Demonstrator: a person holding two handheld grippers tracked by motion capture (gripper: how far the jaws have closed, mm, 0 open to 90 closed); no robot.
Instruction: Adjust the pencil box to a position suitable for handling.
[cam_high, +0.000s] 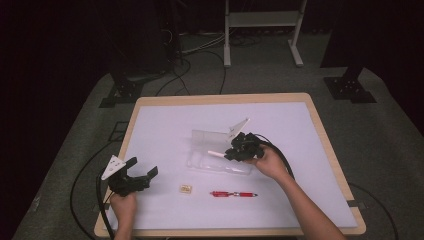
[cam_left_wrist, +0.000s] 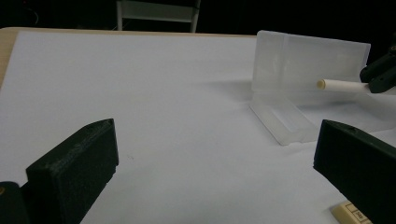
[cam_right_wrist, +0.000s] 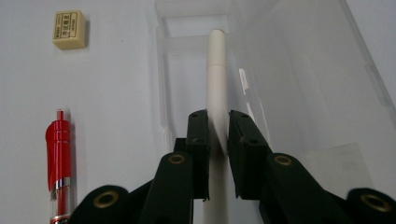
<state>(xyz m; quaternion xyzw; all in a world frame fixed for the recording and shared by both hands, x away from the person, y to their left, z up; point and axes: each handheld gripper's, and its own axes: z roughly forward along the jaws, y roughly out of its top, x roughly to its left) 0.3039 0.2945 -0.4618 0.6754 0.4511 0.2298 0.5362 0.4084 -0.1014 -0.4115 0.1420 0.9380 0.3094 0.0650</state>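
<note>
A clear plastic case (cam_high: 220, 150) lies open mid-table, its lid upright. My right gripper (cam_high: 234, 153) hovers over the case tray, shut on a white pen (cam_high: 217, 153) that points left. In the right gripper view the white pen (cam_right_wrist: 216, 79) runs up between the pads above the clear plastic case (cam_right_wrist: 299, 84). A red pen (cam_high: 233, 194) and a small beige eraser (cam_high: 185, 188) lie on the white mat in front of the case. My left gripper (cam_high: 141, 168) rests at the front left, jaws open with nothing between them. The left gripper view shows the clear plastic case (cam_left_wrist: 299, 70) and white pen (cam_left_wrist: 341, 85) at right.
The white mat (cam_high: 165, 130) covers most of the wooden table (cam_high: 220, 97). In the right gripper view the red pen (cam_right_wrist: 59, 158) and eraser (cam_right_wrist: 69, 29) lie left of the case. Black stands and a white frame stand on the floor behind the table.
</note>
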